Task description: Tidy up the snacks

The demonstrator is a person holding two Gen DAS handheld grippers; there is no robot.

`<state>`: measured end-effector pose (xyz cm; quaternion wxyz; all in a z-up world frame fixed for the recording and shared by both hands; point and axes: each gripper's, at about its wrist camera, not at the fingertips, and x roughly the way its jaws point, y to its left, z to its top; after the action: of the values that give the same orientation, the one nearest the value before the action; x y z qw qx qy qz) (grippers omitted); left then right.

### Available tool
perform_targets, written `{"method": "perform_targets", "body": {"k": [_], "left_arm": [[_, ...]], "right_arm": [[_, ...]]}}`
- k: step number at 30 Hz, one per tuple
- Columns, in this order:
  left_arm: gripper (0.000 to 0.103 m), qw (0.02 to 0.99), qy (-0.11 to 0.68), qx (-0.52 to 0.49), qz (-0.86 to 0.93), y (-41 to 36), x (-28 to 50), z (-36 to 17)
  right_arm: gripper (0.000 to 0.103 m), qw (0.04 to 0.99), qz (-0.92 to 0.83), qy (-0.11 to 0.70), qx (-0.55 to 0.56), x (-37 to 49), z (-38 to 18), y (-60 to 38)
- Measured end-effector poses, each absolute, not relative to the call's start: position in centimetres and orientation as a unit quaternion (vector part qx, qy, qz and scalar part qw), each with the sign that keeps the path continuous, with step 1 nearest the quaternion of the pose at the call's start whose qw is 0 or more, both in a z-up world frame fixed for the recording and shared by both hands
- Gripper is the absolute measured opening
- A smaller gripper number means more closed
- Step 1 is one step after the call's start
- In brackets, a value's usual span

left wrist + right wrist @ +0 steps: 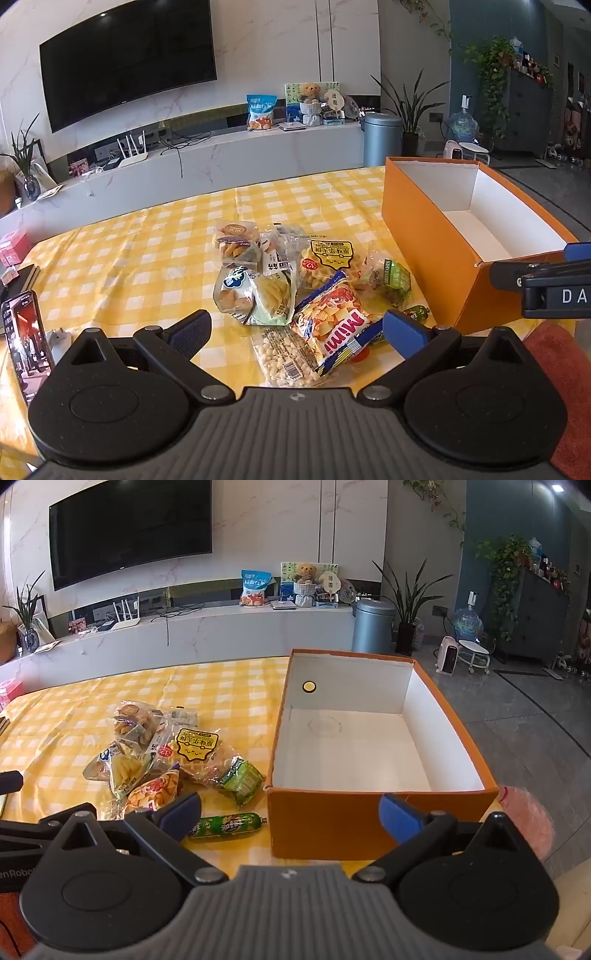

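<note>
Both claws gape wide, holding nothing — left gripper (295, 328) should drop squarely over the red chip bag (332, 325), pinching its middle, then carry it into the orange box (369, 812).

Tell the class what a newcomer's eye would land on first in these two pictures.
The open orange box stands out first, its white inside bare, on the right of the yellow checked tablecloth. Beside it on the left lies a pile of snack packets, with a green sausage nearest the box.
</note>
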<state>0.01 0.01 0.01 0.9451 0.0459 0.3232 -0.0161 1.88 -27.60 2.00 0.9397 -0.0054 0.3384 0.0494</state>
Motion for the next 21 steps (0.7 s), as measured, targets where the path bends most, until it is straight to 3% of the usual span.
{"method": "perform_targets", "body": {"k": [21], "left_arm": [[0.103, 0.943, 0.330, 0.042, -0.018, -0.18, 0.29, -0.16]], "right_arm": [[0.100, 0.940, 0.047, 0.339, -0.003, 1.89, 2.25, -27.74]]}}
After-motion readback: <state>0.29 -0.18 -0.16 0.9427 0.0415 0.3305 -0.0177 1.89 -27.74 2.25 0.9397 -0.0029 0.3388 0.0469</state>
